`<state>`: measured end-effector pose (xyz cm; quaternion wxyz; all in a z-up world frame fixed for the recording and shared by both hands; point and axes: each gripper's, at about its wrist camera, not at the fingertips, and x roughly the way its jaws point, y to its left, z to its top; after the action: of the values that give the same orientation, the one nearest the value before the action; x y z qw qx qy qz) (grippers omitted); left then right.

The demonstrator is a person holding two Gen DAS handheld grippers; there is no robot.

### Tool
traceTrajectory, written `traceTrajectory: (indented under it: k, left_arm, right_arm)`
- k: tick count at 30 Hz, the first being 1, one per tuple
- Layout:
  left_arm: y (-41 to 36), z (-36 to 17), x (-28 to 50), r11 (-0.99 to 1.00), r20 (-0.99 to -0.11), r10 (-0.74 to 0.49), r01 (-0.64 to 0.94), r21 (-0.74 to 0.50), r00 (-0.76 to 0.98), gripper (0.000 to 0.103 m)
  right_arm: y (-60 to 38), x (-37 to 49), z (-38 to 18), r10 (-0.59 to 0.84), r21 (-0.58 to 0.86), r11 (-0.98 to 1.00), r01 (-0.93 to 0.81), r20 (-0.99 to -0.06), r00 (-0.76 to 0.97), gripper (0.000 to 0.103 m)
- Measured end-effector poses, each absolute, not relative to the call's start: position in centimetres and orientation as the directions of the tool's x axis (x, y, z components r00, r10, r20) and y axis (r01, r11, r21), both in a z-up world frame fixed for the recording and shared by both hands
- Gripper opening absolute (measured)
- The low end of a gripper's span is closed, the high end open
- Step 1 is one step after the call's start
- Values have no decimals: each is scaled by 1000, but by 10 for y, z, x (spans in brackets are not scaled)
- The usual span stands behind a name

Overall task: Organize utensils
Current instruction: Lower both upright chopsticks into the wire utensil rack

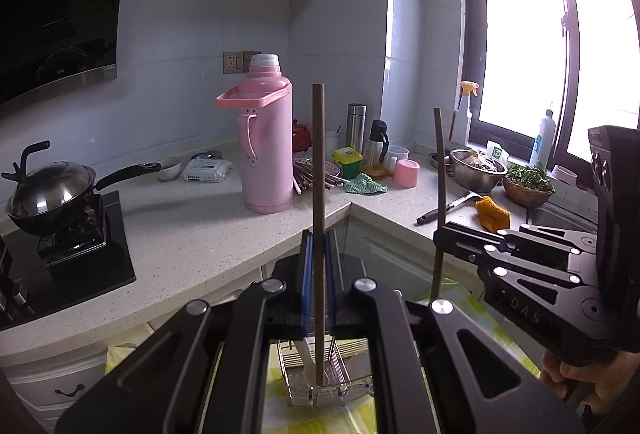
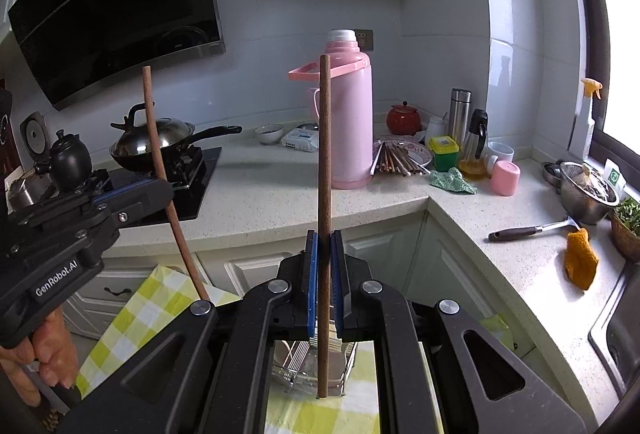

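My left gripper (image 1: 318,238) is shut on a brown chopstick (image 1: 318,154) that stands upright between its blue pads. To its right, my right gripper (image 1: 440,234) is shut on a second chopstick (image 1: 440,162), also upright. In the right wrist view the right gripper (image 2: 325,236) clamps its chopstick (image 2: 325,134), and the left gripper (image 2: 166,190) holds its own chopstick (image 2: 154,138) at a slight tilt. Both chopsticks hang above a wire metal basket (image 1: 340,366) (image 2: 296,362) that sits on a yellow checked cloth (image 2: 132,318). A bundle of several chopsticks (image 2: 396,158) lies on a plate on the counter.
A pink thermos (image 2: 352,114) stands on the counter ahead. A lidded wok (image 2: 160,142) sits on the stove at the left. A spatula (image 2: 528,232), an orange cloth (image 2: 580,258), a steel colander (image 2: 588,194) and the sink (image 2: 616,334) line the right counter.
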<state>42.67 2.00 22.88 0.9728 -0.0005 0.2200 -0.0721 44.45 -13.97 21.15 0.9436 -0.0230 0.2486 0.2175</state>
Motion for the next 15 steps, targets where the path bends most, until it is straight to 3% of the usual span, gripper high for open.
traceTrajectory:
  k: [15]
  left_arm:
    - [31, 169, 480, 992, -496, -123, 89, -91, 860, 6]
  right_arm:
    - [-120, 491, 163, 402, 97, 905, -415, -515, 757, 8]
